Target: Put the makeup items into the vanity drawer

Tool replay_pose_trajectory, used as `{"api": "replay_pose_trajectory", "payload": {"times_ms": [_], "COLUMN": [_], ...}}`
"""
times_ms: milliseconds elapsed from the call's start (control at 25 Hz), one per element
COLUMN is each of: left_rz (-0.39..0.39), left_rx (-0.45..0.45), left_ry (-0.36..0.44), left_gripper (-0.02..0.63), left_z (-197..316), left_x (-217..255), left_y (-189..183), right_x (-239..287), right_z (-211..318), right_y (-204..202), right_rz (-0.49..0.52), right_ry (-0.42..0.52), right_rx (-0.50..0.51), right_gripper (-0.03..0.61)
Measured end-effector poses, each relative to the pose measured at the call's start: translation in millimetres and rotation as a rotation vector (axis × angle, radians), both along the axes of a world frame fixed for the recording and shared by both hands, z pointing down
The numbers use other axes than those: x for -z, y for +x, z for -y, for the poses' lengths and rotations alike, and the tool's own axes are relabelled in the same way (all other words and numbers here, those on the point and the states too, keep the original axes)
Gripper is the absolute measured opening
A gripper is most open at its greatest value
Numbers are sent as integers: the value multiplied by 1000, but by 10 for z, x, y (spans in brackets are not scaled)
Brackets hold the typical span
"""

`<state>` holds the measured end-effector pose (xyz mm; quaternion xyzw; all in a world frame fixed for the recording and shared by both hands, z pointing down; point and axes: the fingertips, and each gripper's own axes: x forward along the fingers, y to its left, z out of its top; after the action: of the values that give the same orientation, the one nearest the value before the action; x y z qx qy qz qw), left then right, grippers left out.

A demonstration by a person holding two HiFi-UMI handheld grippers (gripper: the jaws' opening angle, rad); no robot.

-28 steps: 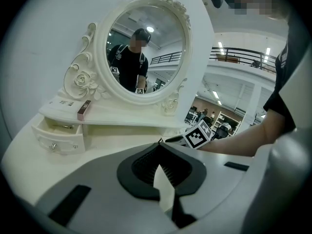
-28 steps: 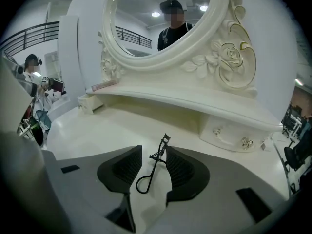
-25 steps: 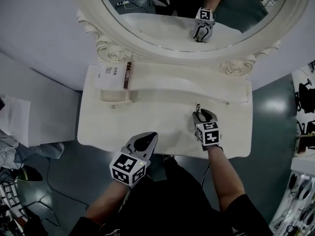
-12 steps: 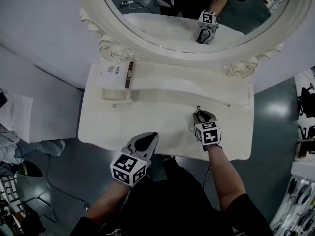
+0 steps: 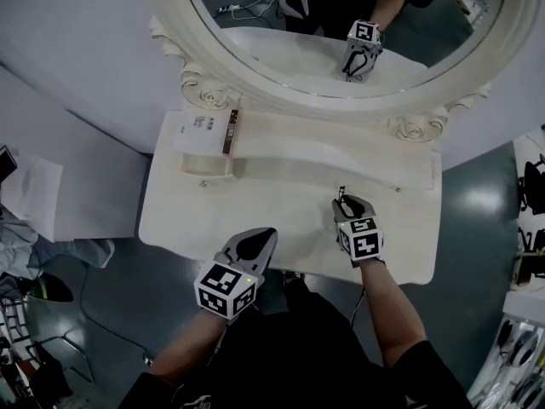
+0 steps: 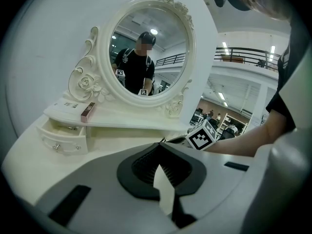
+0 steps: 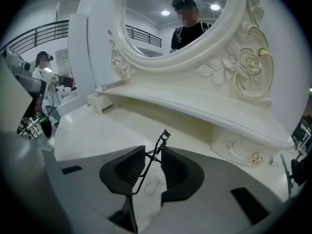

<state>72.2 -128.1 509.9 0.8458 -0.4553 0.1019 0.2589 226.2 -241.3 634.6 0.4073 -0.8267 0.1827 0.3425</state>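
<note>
Black curler (image 7: 148,163) between right gripper (image 7: 152,147) jaws, closing

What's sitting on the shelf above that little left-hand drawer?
A white printed box and a slim brown tube lie side by side on the shelf. Anything beneath the box is covered.

The left grey two-jaw gripper with its marker cube (image 5: 262,237) is held low and close to the body on the left bare forearm (image 5: 183,352), jaws together with nothing between them. The right grey two-jaw gripper (image 7: 153,150), ahead of it and off to its right, tilts steeply down on the right bare forearm (image 5: 387,301). Its jaws have just been closing and clamp a thin black wire eyelash curler (image 7: 148,163).
</note>
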Motion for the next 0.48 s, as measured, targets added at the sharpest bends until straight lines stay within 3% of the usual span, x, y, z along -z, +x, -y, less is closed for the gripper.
{"api": "replay_pose_trajectory", "payload": {"times_ms": [240, 480], "left_rz": [-1, 23], "left_rx": [41, 148], "left_ry": [14, 27], "left_gripper": [5, 5], "left_z": [73, 105], "left_x": [45, 115], "left_y": [-74, -370], "right_x": [379, 765], "right_z": [-7, -15], "right_y": [-443, -1119], "right_rz": [67, 146], "right_ry": [55, 101], "right_rx": [110, 276], "right_gripper": [120, 119]}}
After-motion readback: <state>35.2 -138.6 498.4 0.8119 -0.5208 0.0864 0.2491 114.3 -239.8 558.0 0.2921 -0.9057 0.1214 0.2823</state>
